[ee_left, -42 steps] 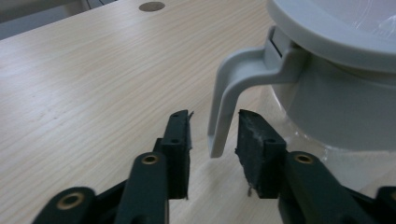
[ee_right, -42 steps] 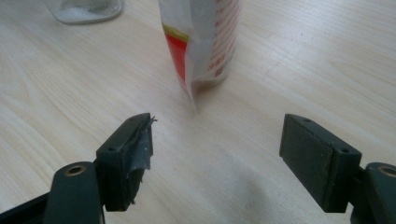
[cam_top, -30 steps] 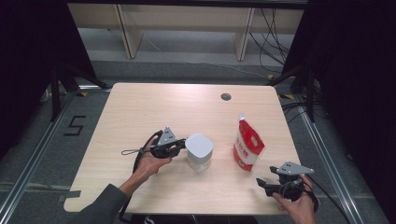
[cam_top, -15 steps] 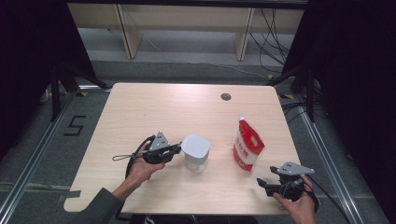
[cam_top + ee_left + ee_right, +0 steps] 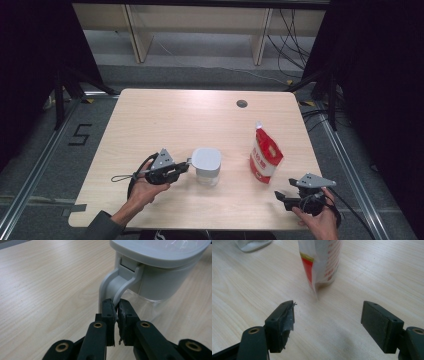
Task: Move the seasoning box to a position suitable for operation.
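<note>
1. The jug (image 5: 206, 166), lower centre of the high view, looked light, rigid and smooth.
2. The left gripper (image 5: 115, 312) pinched its thin handle (image 5: 112, 287), the best hold.
3. The right gripper (image 5: 328, 322) gaped, empty.

Table (image 5: 150, 120): pale wood-grain top, smooth, matt.
Container (image 5: 206, 167): clear plastic body; lid (image 5: 160, 250) and latch (image 5: 117, 282) of light grey plastic, smooth, slight sheen.
Pouch (image 5: 265, 156): red and white plastic film, glossy, creased.
Left gripper (image 5: 114, 315) and right gripper (image 5: 327, 322): matt black plastic, brass-coloured rivets; pad (image 5: 288, 317) facing worn, frayed at its edge.
</note>
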`<action>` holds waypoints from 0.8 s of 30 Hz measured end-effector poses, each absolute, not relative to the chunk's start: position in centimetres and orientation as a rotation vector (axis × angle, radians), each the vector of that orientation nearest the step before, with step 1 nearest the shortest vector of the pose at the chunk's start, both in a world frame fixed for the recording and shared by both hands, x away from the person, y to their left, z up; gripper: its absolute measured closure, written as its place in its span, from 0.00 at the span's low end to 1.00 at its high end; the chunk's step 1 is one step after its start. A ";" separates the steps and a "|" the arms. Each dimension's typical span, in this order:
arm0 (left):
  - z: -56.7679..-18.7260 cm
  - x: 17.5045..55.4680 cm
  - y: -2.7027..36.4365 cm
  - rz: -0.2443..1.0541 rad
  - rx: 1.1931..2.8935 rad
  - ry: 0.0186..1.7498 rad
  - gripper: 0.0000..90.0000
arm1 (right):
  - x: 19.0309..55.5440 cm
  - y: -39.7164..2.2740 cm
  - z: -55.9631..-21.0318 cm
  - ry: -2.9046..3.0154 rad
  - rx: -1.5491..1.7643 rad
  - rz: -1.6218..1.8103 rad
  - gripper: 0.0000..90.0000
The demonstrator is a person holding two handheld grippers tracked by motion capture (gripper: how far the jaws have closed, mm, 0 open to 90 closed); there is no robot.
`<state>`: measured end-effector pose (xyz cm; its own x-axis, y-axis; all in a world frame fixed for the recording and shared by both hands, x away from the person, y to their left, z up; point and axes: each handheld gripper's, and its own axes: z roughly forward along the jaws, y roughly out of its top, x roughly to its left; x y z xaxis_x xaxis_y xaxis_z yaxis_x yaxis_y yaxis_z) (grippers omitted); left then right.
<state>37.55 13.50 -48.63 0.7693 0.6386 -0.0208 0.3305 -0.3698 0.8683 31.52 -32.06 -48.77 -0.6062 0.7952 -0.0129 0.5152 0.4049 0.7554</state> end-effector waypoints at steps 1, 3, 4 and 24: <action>-48.7 37.4 13.6 0.378 1.980 0.734 0.92 | 31.5 -32.0 -48.8 2.294 1.128 1.036 0.31; -48.6 37.4 13.7 0.371 1.966 0.745 0.91 | 31.5 -32.0 -48.7 2.295 1.127 1.040 0.31; -48.6 37.5 13.8 0.370 1.975 0.744 0.86 | 31.5 -32.0 -48.7 2.292 1.128 1.042 0.31; -49.1 39.7 12.6 0.370 2.001 0.639 0.76 | 31.3 -31.8 -48.7 2.313 1.149 1.054 0.31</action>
